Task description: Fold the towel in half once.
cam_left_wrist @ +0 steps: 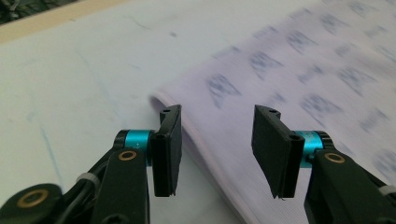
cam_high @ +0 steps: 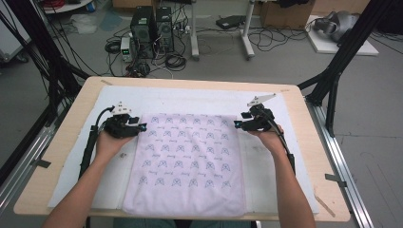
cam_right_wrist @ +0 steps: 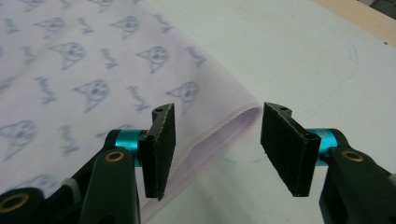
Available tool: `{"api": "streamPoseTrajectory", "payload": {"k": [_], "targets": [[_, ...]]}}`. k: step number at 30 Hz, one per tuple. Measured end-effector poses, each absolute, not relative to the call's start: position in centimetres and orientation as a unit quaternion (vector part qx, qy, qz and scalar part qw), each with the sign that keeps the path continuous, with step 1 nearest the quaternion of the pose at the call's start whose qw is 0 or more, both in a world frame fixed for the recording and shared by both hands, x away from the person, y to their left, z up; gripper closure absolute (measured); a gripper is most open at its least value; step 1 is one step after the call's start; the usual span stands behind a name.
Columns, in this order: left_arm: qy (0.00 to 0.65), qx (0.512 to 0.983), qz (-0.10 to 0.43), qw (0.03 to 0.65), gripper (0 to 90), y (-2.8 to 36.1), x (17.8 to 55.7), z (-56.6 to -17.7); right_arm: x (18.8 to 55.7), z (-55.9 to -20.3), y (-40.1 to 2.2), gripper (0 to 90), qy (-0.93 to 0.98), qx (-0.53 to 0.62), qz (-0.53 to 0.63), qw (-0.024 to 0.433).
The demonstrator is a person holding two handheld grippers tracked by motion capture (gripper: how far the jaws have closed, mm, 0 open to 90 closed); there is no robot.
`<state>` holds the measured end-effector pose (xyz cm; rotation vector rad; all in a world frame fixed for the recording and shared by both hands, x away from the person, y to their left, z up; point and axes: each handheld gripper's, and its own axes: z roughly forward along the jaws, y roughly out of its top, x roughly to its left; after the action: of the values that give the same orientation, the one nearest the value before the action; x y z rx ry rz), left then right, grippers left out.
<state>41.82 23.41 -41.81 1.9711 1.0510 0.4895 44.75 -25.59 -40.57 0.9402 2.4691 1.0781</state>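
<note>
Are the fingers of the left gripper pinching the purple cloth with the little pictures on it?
Apart. In the left gripper view the left gripper stands open, its fingers spread, and the cloth lies flat with its corner between them, unpinched.

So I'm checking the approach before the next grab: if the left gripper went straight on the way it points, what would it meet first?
Most likely the folded corner of the pink printed cloth, which lies just ahead of the open left gripper. Nothing sits between its fingers yet, though depth is hard to judge.
</note>
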Motion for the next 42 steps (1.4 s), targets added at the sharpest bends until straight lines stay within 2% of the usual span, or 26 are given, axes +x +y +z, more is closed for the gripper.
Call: {"api": "streamPoseTrajectory", "payload": {"k": [2, 5, 9, 12, 15, 17, 18, 20, 21, 22, 24, 26, 31, 42], "targets": [[0.438, 0.770, 0.200, 0.419, 48.6, 23.6, 42.9, -41.8, 45.3, -41.0, -25.8, 45.5, 0.848, 0.333, 0.385, 0.147], [0.461, 0.765, 0.179, 0.413, 45.3, 24.0, 44.6, -42.2, 45.9, -42.0, -25.8, 45.0, 0.846, 0.346, 0.381, 0.139], [0.464, 0.759, 0.151, 0.430, 45.5, 24.1, 45.4, -43.5, 46.4, -42.7, -25.4, 46.2, 0.842, 0.349, 0.392, 0.126], [0.460, 0.779, 0.139, 0.402, 45.9, 23.6, 45.6, -44.5, 46.8, -42.9, -25.0, 45.0, 0.843, 0.356, 0.388, 0.111], [0.457, 0.779, 0.149, 0.402, 54.4, 23.4, 45.7, -44.6, 47.2, -43.0, -24.3, 44.8, 0.847, 0.354, 0.383, 0.106], [0.451, 0.783, 0.153, 0.400, 65.8, 23.3, 45.7, -44.6, 47.5, -43.2, -23.7, 45.4, 0.849, 0.360, 0.371, 0.107], [0.453, 0.781, 0.154, 0.401, 67.4, 23.3, 45.7, -44.7, 47.6, -43.3, -23.6, 47.4, 0.850, 0.364, 0.366, 0.105], [0.453, 0.777, 0.147, 0.411, 74.4, 23.3, 45.8, -44.8, 47.7, -43.7, -23.2, 56.1, 0.854, 0.367, 0.358, 0.094], [0.451, 0.778, 0.147, 0.412, 76.9, 23.3, 45.8, -44.8, 47.7, -43.8, -22.9, 62.5, 0.857, 0.365, 0.350, 0.101], [0.448, 0.779, 0.148, 0.414, 79.3, 23.3, 45.9, -44.8, 47.7, -43.7, -22.8, 71.5, 0.858, 0.361, 0.353, 0.090], [0.443, 0.782, 0.151, 0.411, 83.3, 23.3, 45.9, -44.6, 47.7, -43.5, -22.4, 81.5, 0.866, 0.352, 0.345, 0.084], [0.442, 0.782, 0.157, 0.412, 87.4, 23.3, 46.0, -44.1, 47.7, -43.3, -22.4, 83.6, 0.865, 0.352, 0.347, 0.085], [0.431, 0.779, 0.173, 0.422, 87.6, 23.0, 46.1, -42.6, 47.7, -42.4, -23.4, 84.6, 0.854, 0.364, 0.362, 0.083], [0.414, 0.762, 0.206, 0.454, 87.7, 22.9, 46.9, -38.4, 48.0, -38.0, -24.2, 84.7, 0.847, 0.350, 0.380, 0.122]]}}
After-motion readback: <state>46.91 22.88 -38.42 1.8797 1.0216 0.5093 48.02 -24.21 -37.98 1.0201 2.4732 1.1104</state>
